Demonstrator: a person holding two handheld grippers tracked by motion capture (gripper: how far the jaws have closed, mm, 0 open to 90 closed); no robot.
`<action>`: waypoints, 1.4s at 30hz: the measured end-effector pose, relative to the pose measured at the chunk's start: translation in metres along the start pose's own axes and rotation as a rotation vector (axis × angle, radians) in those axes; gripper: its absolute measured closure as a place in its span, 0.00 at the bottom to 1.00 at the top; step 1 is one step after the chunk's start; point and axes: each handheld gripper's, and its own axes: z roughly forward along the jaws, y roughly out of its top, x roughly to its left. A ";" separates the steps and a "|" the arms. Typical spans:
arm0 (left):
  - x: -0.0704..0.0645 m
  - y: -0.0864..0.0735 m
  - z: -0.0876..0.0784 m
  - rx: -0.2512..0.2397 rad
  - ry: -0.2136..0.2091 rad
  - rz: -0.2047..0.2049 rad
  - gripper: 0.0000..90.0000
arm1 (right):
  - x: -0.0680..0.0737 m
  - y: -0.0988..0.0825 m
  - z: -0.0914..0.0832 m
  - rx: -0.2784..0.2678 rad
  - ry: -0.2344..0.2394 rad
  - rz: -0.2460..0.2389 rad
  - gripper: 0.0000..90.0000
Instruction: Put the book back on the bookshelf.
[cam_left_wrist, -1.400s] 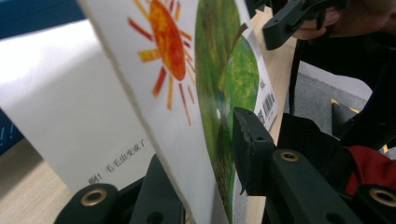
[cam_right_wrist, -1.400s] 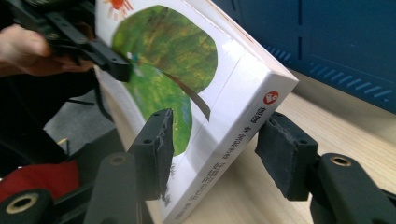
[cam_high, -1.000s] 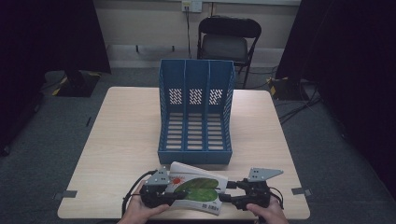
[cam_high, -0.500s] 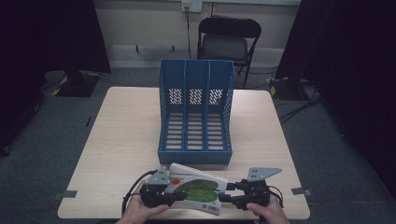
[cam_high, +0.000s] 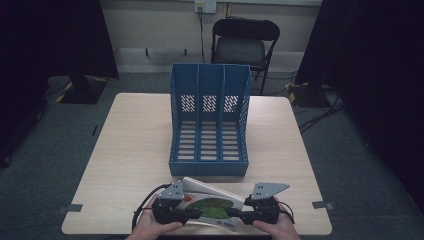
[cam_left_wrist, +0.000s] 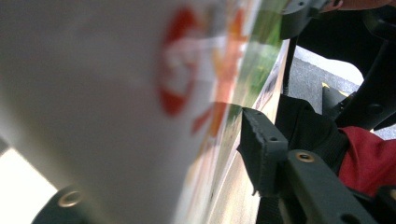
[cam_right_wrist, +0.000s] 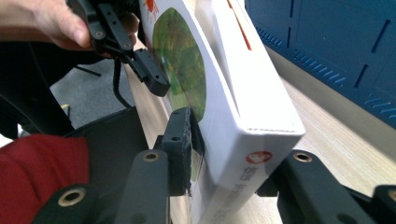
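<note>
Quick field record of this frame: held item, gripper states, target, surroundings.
held item: white box with a green oval print, tilted up off the table at its near edge
left gripper: on the box's left end, jaws just opening slightly, box between them
right gripper: on the box's right end, jaws just closing, pads pressing both faces in the right gripper view
likely target: blue three-slot file rack, upright, slots empty, just beyond the box
table: light wood
background: black folding chair behind the table

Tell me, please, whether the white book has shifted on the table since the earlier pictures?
No. The white book lies just in front of the blue file rack, as before, between the left gripper and right gripper.
</note>
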 end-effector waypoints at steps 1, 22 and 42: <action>0.000 0.000 -0.001 0.009 0.006 -0.003 0.70 | 0.000 0.000 0.000 0.000 0.000 0.000 0.73; 0.020 -0.008 -0.043 -0.079 0.149 -0.123 0.50 | 0.007 0.003 -0.014 -0.003 -0.034 -0.073 0.81; 0.017 0.000 -0.015 -0.025 0.165 -0.092 0.38 | 0.016 0.004 0.006 0.022 -0.047 -0.062 0.79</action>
